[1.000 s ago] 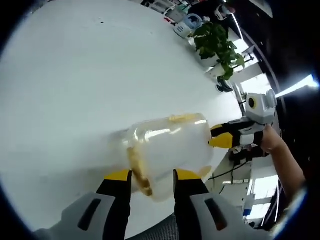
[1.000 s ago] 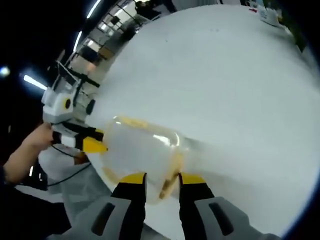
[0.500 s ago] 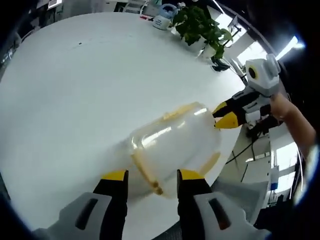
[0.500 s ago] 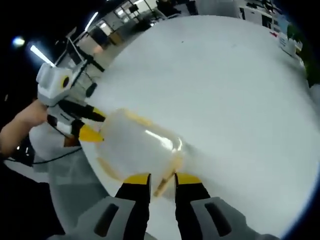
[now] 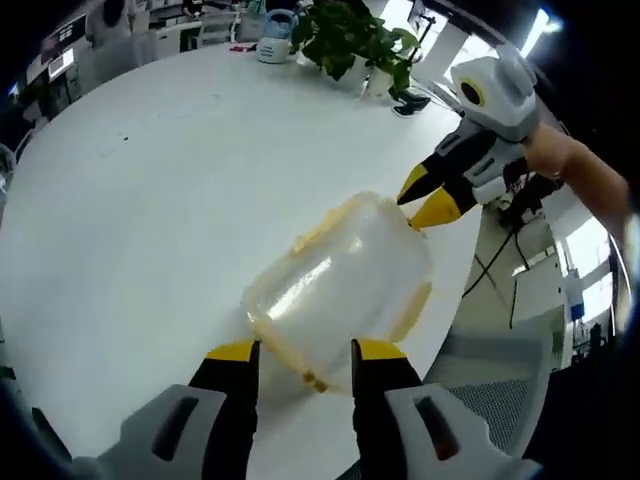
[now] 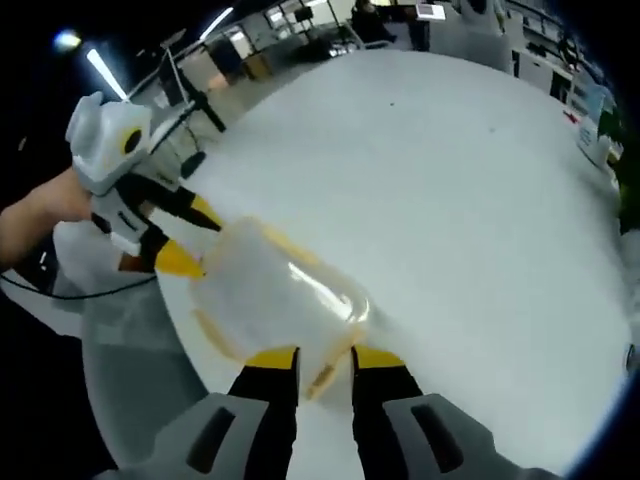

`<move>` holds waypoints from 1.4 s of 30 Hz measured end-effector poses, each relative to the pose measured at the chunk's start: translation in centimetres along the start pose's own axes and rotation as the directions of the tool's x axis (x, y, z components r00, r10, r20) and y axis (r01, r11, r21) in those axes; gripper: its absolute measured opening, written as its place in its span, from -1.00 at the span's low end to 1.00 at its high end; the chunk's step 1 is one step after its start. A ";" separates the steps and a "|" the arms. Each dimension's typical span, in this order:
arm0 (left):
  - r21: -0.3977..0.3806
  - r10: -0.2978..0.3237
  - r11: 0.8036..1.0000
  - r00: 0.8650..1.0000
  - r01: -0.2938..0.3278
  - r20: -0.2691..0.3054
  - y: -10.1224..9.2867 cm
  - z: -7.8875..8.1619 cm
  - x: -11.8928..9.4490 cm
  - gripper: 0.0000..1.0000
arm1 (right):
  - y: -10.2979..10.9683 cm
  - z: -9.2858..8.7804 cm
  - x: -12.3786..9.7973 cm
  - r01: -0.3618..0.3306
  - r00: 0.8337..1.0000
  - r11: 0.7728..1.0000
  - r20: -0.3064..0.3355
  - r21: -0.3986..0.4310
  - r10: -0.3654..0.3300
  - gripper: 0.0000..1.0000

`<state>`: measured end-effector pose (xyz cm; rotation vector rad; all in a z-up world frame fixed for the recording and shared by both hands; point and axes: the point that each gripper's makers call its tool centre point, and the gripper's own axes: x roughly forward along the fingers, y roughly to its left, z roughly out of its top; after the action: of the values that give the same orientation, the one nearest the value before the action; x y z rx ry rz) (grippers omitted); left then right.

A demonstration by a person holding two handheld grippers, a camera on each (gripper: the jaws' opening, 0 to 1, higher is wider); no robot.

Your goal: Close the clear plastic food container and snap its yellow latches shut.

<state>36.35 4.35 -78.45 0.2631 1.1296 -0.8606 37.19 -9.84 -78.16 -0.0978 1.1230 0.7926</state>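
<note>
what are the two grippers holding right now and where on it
Both hold the clear container, one at each end. The left gripper has its jaws astride a yellow latch; the right gripper pinches the latch at the opposite end.

clear container (image 5: 340, 290) lies on the white table (image 5: 150, 200), between both grippers' yellow tips.

We count one clear food container (image 5: 335, 285) with at least two yellow latches (image 5: 322, 225), two claws (left claw (image 5: 300, 352), right claw (image 6: 323, 354)), one white bench (image 5: 150, 190), one potted plant (image 5: 350, 35) and one blue jug (image 5: 275, 20).
</note>
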 end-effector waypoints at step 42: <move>0.412 -0.101 0.909 0.994 0.072 0.051 -4.3 2.9 0.5 -0.56 | 3.2 3.1 1.5 -0.099 0.994 0.905 0.007 -0.414 0.112 -0.76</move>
<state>35.27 -0.45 -76.68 0.5277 0.8903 -1.1773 37.87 -5.34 -76.97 -0.3813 0.9219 1.1195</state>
